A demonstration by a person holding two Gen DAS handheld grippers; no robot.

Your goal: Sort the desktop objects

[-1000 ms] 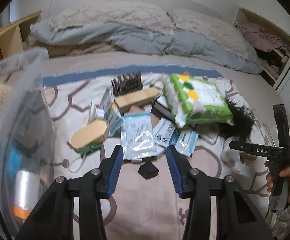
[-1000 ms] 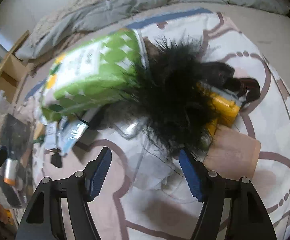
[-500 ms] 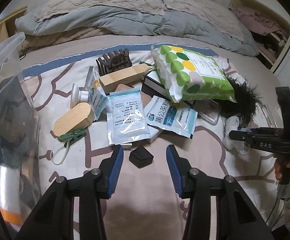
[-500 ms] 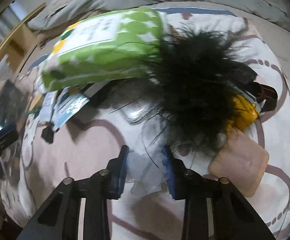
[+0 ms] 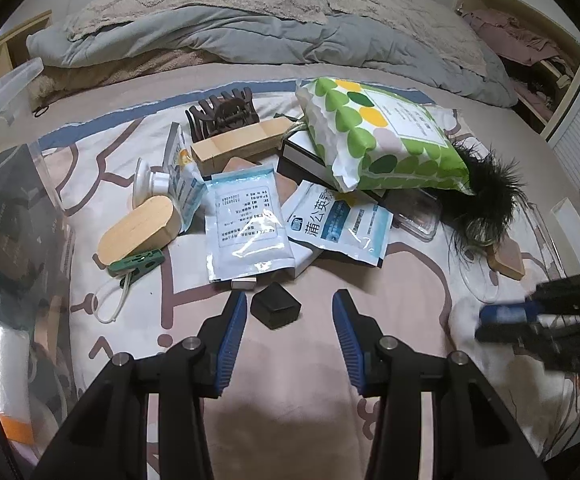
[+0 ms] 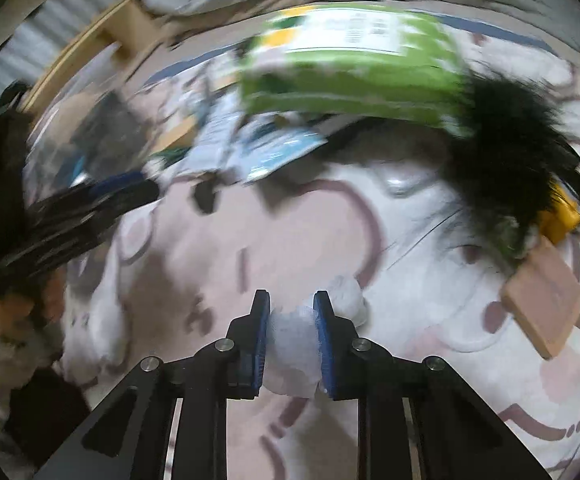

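we see the right gripper (image 6: 291, 332) closing its jaws on a soft white wad (image 6: 293, 344), pads pressing both sides of it, just above the patterned sheet (image 6: 429, 380); that view is blurred. the left gripper (image 5: 288, 326) hangs partly open over the sheet with nothing between its pads, and a small black box (image 5: 276, 310) lies just ahead of the gap. behind it sits the pile: two blue-white sachets (image 5: 248, 226), a green dotted pack (image 5: 377, 136), a brown hair claw (image 5: 222, 114), a wooden block (image 5: 242, 144) and a black feathery tuft (image 5: 485, 196). a clear bin (image 5: 6, 216) stands at the left edge.
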